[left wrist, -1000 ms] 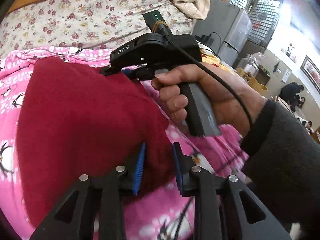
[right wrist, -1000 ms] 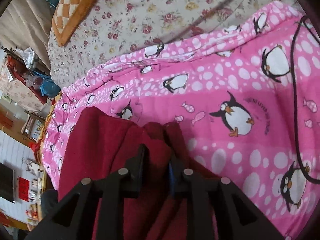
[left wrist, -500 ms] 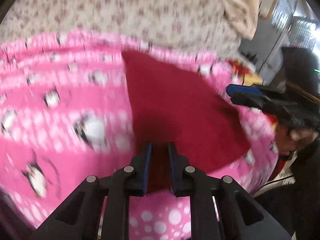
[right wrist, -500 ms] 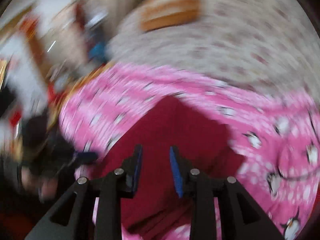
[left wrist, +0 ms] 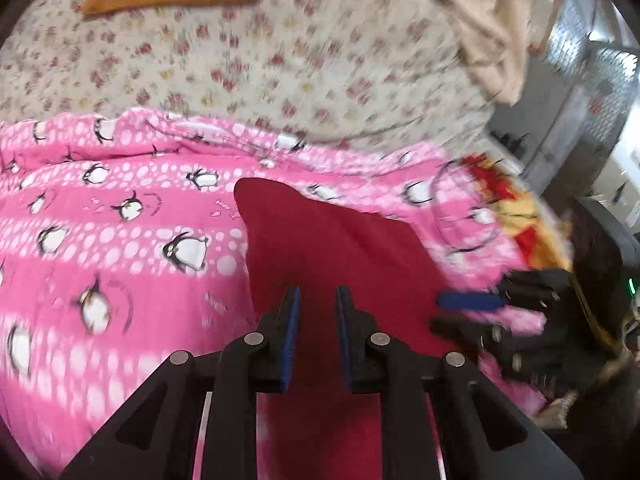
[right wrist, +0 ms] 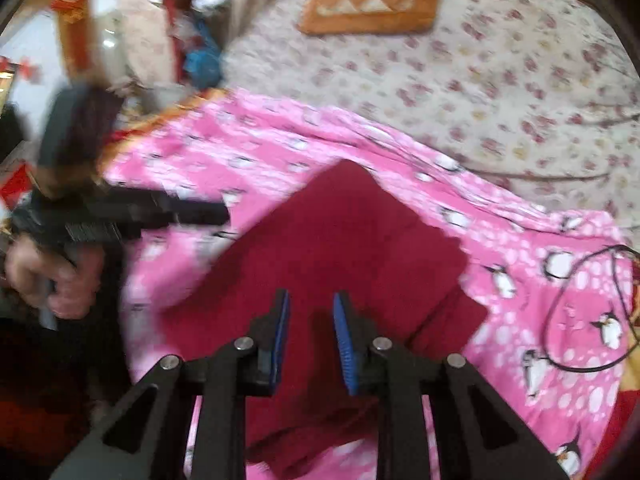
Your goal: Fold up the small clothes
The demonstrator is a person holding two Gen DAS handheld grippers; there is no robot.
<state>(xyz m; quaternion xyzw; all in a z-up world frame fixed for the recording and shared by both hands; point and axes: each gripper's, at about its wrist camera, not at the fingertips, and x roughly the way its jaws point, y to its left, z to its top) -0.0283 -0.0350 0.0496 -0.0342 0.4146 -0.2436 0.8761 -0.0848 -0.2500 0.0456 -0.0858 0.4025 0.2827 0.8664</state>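
A dark red garment (left wrist: 340,248) lies folded and flat on the pink penguin blanket (left wrist: 120,260). My left gripper (left wrist: 318,292) hovers over its near edge, jaws drawn together with no cloth pinched. The right wrist view shows the left gripper (right wrist: 218,213) as one black bar beside the garment (right wrist: 340,240), held by a hand (right wrist: 52,280). My right gripper (right wrist: 311,295) hangs above the garment's near part. Its jaws are closing with a narrow gap and nothing between the pads. In the left wrist view the right gripper (left wrist: 438,314) sits at the garment's right edge.
The blanket (right wrist: 280,152) lies on a floral bedsheet (left wrist: 280,60). An orange patterned cushion (right wrist: 372,4) rests at the far side. A black cable (right wrist: 550,320) loops over the blanket on the right. A beige cloth (left wrist: 492,20) and a grey cabinet (left wrist: 580,100) stand beyond the bed.
My right gripper let go of the red cloth it pinched and rose back. My left gripper closed its jaws and swung away from the garment's edge. The garment now lies folded.
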